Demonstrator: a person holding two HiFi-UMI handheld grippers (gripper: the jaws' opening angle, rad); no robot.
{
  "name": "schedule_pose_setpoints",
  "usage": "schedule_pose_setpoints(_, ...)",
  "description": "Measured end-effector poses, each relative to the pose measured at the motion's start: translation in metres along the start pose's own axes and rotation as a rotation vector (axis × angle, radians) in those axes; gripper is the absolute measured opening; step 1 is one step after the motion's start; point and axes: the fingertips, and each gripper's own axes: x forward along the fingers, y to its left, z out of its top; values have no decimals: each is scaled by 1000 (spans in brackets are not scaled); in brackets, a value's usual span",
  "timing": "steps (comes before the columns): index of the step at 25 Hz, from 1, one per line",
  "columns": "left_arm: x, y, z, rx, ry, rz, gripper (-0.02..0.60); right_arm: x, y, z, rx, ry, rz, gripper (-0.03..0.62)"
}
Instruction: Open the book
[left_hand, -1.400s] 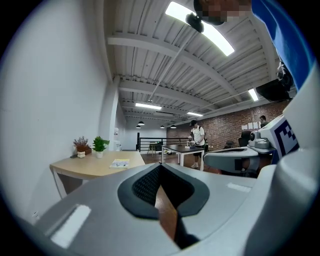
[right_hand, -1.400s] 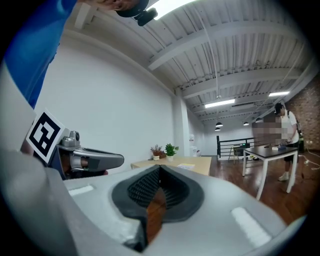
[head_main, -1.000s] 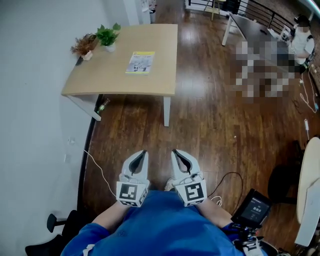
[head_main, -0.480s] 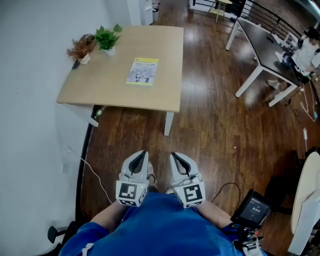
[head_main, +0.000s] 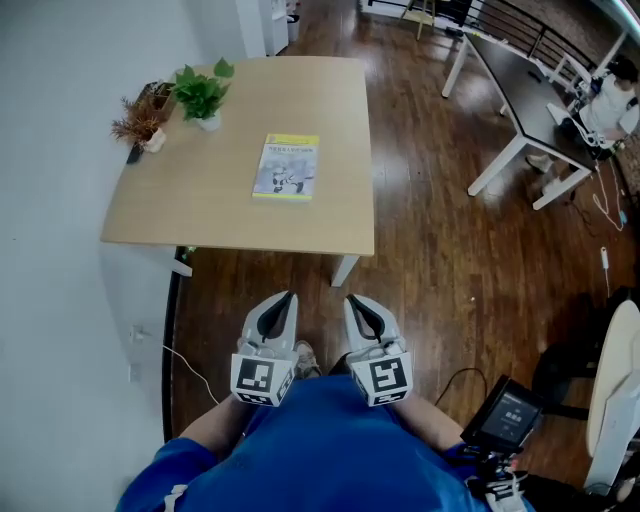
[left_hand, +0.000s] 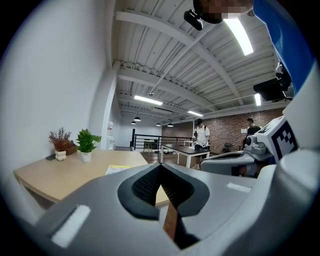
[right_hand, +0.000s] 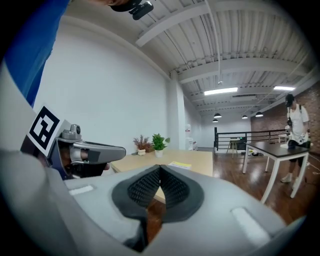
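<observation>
A closed book (head_main: 285, 167) with a yellow-edged cover lies flat on the light wooden table (head_main: 200, 210), toward its right half. Both grippers are held low against my body, short of the table's near edge and apart from the book. My left gripper (head_main: 283, 301) is shut with nothing in it; my right gripper (head_main: 360, 304) beside it is shut and empty too. In the left gripper view the book (left_hand: 119, 169) shows small beyond the closed jaw tips (left_hand: 160, 165). In the right gripper view the book (right_hand: 180, 164) lies past the closed tips (right_hand: 160, 168).
Two potted plants (head_main: 203, 93) (head_main: 138, 122) stand at the table's far left corner, by the white wall. A dark table (head_main: 520, 90) and a seated person (head_main: 610, 100) are at the far right. A cable (head_main: 190, 370) and a screen device (head_main: 510, 415) lie near my feet.
The table and book have come closer and lower in the head view as I move toward them. Both grippers stay shut and keep their place before my body.
</observation>
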Motion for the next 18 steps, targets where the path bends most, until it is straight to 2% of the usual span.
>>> schedule_pose_setpoints(9,50,47,-1,-23,45,2,5,62,-17,7,11,25,-8,3)
schedule_pose_setpoints(18,141,80,-15,-9,134,51,5,141,-73,2,51,49,46,3)
